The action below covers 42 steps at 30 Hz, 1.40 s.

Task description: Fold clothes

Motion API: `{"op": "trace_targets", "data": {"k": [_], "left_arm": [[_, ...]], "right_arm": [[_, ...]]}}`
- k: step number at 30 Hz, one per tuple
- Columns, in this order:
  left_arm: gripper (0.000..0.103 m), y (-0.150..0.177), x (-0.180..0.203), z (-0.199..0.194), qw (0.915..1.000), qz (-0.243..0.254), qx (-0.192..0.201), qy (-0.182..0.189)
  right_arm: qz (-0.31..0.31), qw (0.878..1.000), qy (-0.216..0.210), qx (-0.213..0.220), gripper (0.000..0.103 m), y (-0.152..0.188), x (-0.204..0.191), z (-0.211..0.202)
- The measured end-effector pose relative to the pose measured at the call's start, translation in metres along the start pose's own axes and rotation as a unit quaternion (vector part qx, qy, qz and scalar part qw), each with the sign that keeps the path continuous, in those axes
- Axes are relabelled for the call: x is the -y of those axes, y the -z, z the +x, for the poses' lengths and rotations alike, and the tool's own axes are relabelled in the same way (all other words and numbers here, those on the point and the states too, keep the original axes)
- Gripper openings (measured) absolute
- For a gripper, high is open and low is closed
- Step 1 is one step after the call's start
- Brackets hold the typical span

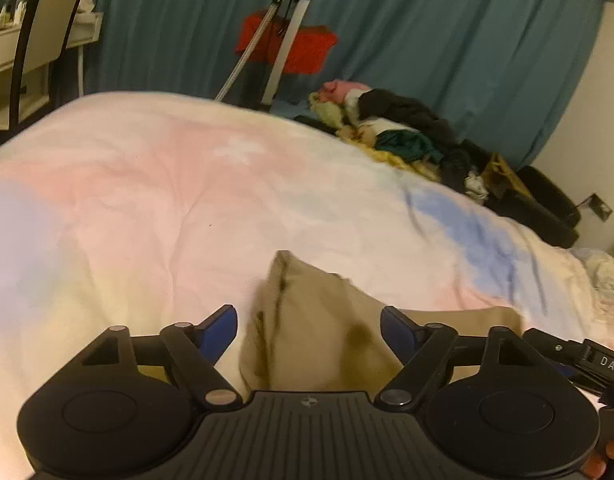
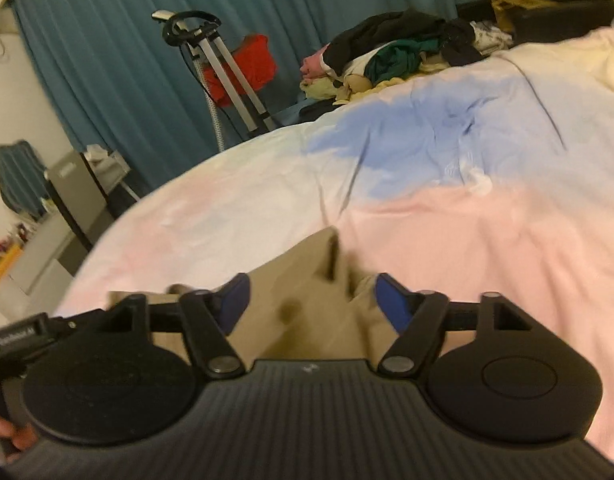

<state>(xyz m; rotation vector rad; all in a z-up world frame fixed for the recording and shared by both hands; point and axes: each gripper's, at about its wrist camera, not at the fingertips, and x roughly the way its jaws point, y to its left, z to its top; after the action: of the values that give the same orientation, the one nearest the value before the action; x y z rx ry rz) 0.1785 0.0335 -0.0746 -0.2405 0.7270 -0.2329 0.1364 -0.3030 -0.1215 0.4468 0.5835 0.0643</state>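
Khaki garment [image 1: 307,320] bunched between spread fingers of left hand-held gripper [image 1: 309,326].

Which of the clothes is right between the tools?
The tan garment, bunched between both the left tool and the right tool. The other clothes sit heaped in a pile at the bed's far edge.

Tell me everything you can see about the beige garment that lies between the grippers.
The beige garment looks like plain woven cloth, perhaps trousers; a dark seam or pocket edge runs along one fold. It is bunched and creased, not flat, and rises to a peak. It rests on the pastel duvet. It sits between the open blue fingers of the left gripper and the right gripper; whether the fingers touch it is unclear.
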Motion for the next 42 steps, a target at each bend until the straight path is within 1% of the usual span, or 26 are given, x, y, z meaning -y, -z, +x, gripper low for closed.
{"op": "trace_targets", "data": {"k": [2, 3, 4, 5, 6, 7, 8, 11, 14, 16, 17, 19, 21, 22, 24, 25, 26, 27, 28, 29, 30, 31, 35, 38, 39, 42], "left_arm": [[0.066, -0.003, -0.006, 0.018, 1.0, -0.006, -0.006, -0.003], [0.06, -0.004, -0.008, 0.026, 0.9999, -0.011, -0.009, -0.002], [0.05, -0.005, -0.01, 0.033, 0.9998, -0.016, -0.011, 0.0], [0.037, -0.006, -0.011, 0.035, 0.9998, -0.016, -0.007, 0.003], [0.026, -0.006, -0.012, 0.036, 0.9998, -0.016, -0.003, 0.006], [0.005, -0.007, -0.011, 0.036, 0.9999, -0.012, 0.001, 0.01], [0.005, -0.009, -0.01, 0.034, 0.9998, -0.007, 0.006, 0.019], [0.005, -0.017, -0.008, 0.02, 0.9978, -0.018, 0.042, 0.048], [0.005, -0.027, -0.003, 0.007, 0.995, -0.003, 0.088, 0.048], [0.005, -0.031, -0.001, 0.015, 0.995, 0.001, 0.092, 0.04], [0.005, -0.031, -0.001, 0.023, 0.9957, 0.004, 0.086, 0.036], [0.007, -0.026, -0.004, 0.044, 0.9978, 0.004, 0.062, 0.023], [0.01, -0.019, -0.006, 0.058, 0.9998, 0.008, 0.017, 0.001], [0.016, -0.018, -0.005, 0.06, 0.9998, 0.014, 0.005, -0.011], [0.031, -0.02, 0.0, 0.053, 0.9994, 0.028, 0.012, -0.018], [0.049, -0.023, 0.003, 0.047, 0.9993, 0.03, 0.02, -0.013], [0.06, -0.025, 0.005, 0.04, 0.9991, 0.032, 0.028, -0.008], [0.061, -0.025, 0.008, 0.032, 0.9985, 0.036, 0.042, -0.001], [0.062, -0.025, 0.011, 0.025, 0.9978, 0.042, 0.051, 0.004], [0.066, -0.026, 0.015, 0.018, 0.997, 0.049, 0.059, 0.009], [0.067, -0.024, 0.02, 0.013, 0.9966, 0.056, 0.06, 0.009], [0.068, -0.018, 0.022, 0.009, 0.9964, 0.063, 0.057, 0.01], [0.07, 0.007, 0.03, -0.003, 0.995, 0.09, 0.043, 0.014], [0.07, 0.028, 0.034, 0.001, 0.994, 0.106, 0.025, 0.004], [0.07, 0.035, 0.035, 0.004, 0.9936, 0.112, 0.018, 0.0], [0.07, 0.044, 0.035, 0.018, 0.9925, 0.12, 0.009, -0.021]], "right_arm": [[-0.016, 1.0, 0.001, 0.002, 0.067, -0.003, 0.005, 0.016], [-0.02, 1.0, -0.006, 0.0, 0.061, -0.005, 0.006, 0.022], [-0.024, 1.0, -0.013, -0.001, 0.058, -0.006, 0.008, 0.027], [-0.028, 0.999, -0.02, -0.003, 0.047, -0.007, 0.009, 0.033], [-0.028, 0.999, -0.025, -0.005, 0.027, -0.007, 0.01, 0.035], [-0.033, 0.999, -0.022, -0.002, 0.011, -0.006, 0.008, 0.035], [-0.038, 0.999, -0.019, 0.002, 0.005, -0.005, 0.005, 0.033], [-0.028, 0.998, -0.037, 0.052, 0.004, -0.009, -0.001, 0.016], [-0.018, 0.995, -0.041, 0.089, 0.004, -0.018, -0.005, 0.008], [-0.013, 0.995, -0.031, 0.091, 0.004, -0.022, -0.002, 0.014], [-0.01, 0.996, -0.023, 0.086, 0.005, -0.023, 0.001, 0.02], [-0.004, 0.998, -0.002, 0.055, 0.005, -0.019, 0.006, 0.035], [0.009, 1.0, 0.01, 0.016, 0.007, -0.012, 0.011, 0.047], [0.008, 1.0, 0.012, 0.017, 0.007, -0.012, 0.009, 0.044], [0.008, 1.0, 0.017, 0.02, 0.008, -0.013, 0.006, 0.039], [0.006, 1.0, 0.015, 0.026, 0.008, -0.017, 0.001, 0.033], [0.003, 0.999, 0.011, 0.031, 0.009, -0.02, -0.003, 0.026], [-0.002, 0.999, 0.008, 0.04, 0.011, -0.023, -0.008, 0.018], [-0.008, 0.999, 0.005, 0.049, 0.015, -0.026, -0.012, 0.01], [-0.017, 0.998, 0.0, 0.054, 0.031, -0.027, -0.016, 0.004], [-0.025, 0.998, -0.005, 0.059, 0.056, -0.027, -0.02, -0.001], [-0.032, 0.998, -0.007, 0.055, 0.065, -0.024, -0.023, -0.002], [-0.06, 0.998, -0.007, 0.018, 0.064, -0.003, -0.032, -0.002], [-0.08, 0.997, 0.002, -0.007, 0.044, 0.016, -0.035, 0.004], [-0.089, 0.996, 0.009, -0.012, 0.04, 0.021, -0.035, 0.008], [-0.104, 0.994, 0.019, -0.027, 0.039, 0.033, -0.034, 0.019]]}}
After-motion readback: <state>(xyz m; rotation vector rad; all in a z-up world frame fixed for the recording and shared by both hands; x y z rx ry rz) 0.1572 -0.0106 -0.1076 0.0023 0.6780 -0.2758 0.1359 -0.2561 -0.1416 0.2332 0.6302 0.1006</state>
